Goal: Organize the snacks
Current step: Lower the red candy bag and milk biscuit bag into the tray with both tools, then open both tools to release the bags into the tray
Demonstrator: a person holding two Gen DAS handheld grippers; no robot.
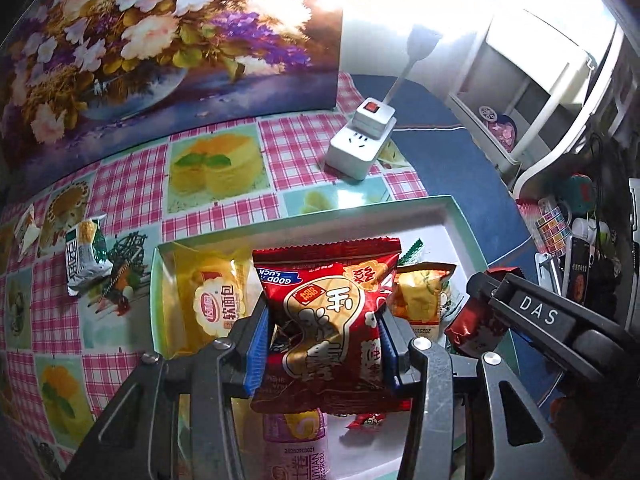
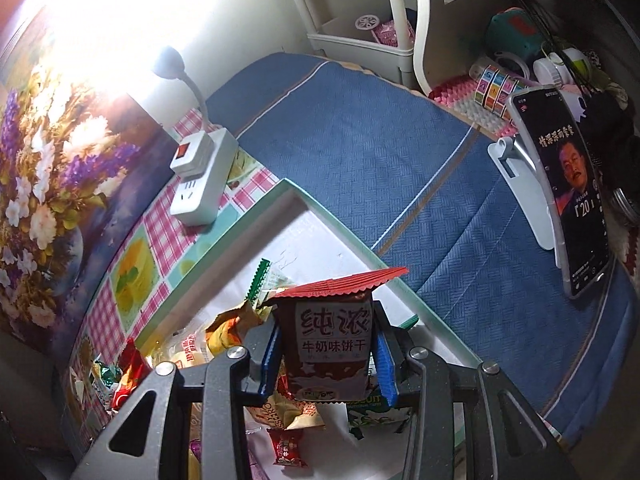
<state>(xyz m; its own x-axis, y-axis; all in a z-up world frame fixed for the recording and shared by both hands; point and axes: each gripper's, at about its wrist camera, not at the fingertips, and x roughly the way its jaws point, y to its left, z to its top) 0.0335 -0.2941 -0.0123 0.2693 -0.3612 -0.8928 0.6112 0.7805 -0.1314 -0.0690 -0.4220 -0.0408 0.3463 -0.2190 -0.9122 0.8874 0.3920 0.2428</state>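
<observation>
We have two packets in hand at once, both over the box (image 1: 452, 216), the white tray with the pale green rim that we take as landmark.

Left gripper (image 1: 324, 344): fingers (image 1: 252, 344) part-closed and clamped on the red snack bag (image 1: 332, 312), pads pressing both its sides. The bag hangs above the middle of the box.

Right gripper (image 2: 326, 354): fingers (image 2: 386, 360) likewise part-closed, pinching the milk biscuit packet (image 2: 328, 344) upright, over the box near its blue-cloth side. In the left view the same gripper shows at the box's right edge with a dark red packet in it.

Inside the box: yellow soft-bread packet (image 1: 212, 300) against the left wall, an orange-yellow packet (image 1: 420, 292) behind the red bag, a purple roll packet (image 1: 296, 444) at the near end, small red candies (image 2: 286, 450), a green-white biscuit packet (image 2: 376, 408). They're loose and overlapping, not sorted in rows.

Outside the box: green-white packet (image 1: 86, 256) on the checked worktop (image 1: 132, 184) to the left of the box, and another small wrapper further left.

Our read: roughly mid-task. Most snacks are gathered in the box. Still left are setting down these two packets and collecting the strays to the left. The far end of the box is bare, so there is room.
</observation>
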